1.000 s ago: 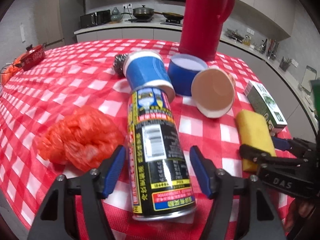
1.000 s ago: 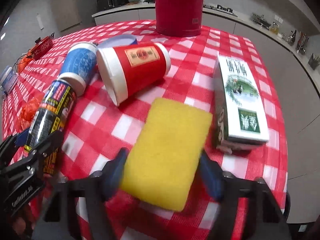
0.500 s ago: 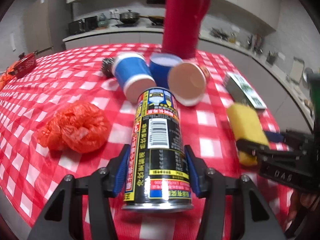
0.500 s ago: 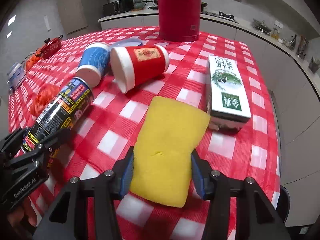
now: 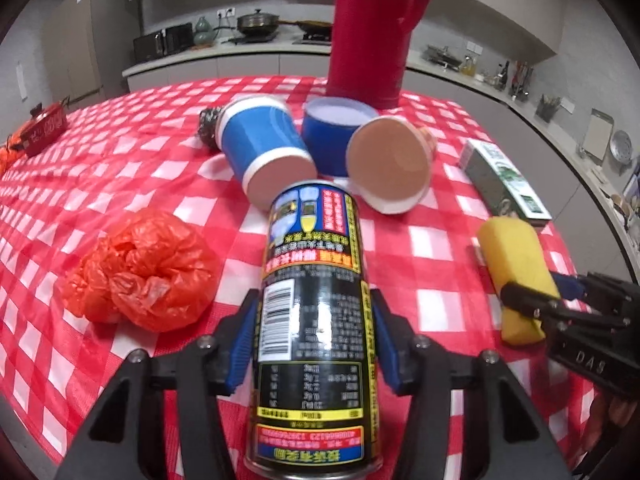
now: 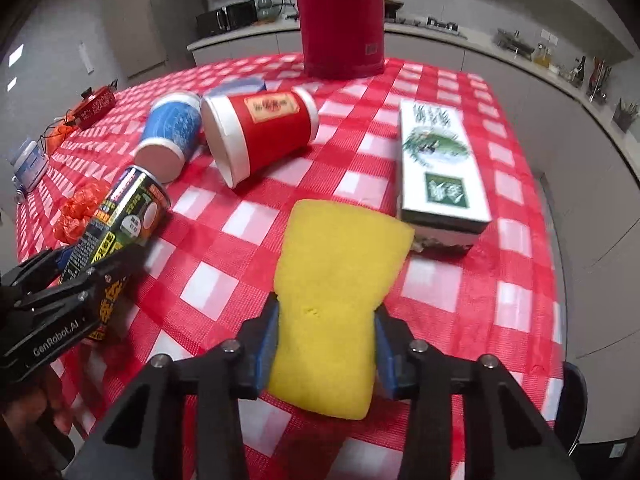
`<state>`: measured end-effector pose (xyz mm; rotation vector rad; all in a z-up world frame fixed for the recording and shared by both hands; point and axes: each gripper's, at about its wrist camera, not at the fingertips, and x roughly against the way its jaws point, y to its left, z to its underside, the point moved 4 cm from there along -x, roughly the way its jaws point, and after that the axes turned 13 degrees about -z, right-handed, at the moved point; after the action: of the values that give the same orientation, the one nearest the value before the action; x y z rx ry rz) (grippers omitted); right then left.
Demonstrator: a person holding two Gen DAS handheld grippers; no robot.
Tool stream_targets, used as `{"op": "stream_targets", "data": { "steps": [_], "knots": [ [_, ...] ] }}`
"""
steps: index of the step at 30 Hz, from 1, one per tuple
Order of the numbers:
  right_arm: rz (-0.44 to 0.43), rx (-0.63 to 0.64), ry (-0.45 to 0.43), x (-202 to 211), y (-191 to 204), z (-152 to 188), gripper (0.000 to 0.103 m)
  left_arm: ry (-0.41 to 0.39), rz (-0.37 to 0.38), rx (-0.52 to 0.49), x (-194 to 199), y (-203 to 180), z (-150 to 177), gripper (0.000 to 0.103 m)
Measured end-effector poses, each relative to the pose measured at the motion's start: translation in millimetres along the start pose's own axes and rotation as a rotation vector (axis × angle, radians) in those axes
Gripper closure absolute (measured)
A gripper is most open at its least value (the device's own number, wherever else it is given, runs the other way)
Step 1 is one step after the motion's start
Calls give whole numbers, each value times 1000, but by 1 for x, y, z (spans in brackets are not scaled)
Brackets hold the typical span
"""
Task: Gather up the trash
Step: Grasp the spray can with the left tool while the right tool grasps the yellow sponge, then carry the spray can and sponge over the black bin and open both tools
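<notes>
My left gripper (image 5: 314,340) is shut on a black spray can (image 5: 314,300) with yellow and red labels, held lengthwise above the checked tablecloth (image 5: 100,168). My right gripper (image 6: 326,344) is shut on a yellow sponge (image 6: 336,280), its sides pinched in by the pads. The can and left gripper also show in the right wrist view (image 6: 116,224); the sponge and right gripper show in the left wrist view (image 5: 516,268). Beyond lie a crumpled orange plastic bag (image 5: 140,268), a blue paper cup (image 5: 264,152) and a red paper cup (image 6: 260,128) on their sides.
A tall red thermos (image 5: 372,32) stands at the table's far side. A blue round lid or bowl (image 5: 340,128) sits behind the cups, a dark scrubber ball (image 5: 208,126) beside them. A green and white carton (image 6: 440,160) lies at the right near the table edge.
Both grippers have closed: the left on the spray can, the right on the sponge, squeezing it. Both have lifted slightly and drawn back from the table.
</notes>
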<state>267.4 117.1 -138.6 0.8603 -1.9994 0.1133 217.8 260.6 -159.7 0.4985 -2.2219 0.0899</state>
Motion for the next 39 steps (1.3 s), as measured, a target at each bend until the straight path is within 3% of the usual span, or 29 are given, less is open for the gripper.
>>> {"op": "stream_targets", "data": {
  "steps": [16, 39],
  "knots": [
    [92, -42, -121, 96, -46, 26, 59, -94, 72, -91, 67, -76, 4, 50],
    [262, -237, -210, 257, -195, 151, 59, -138, 264, -284, 153, -262, 50, 50]
  ]
}}
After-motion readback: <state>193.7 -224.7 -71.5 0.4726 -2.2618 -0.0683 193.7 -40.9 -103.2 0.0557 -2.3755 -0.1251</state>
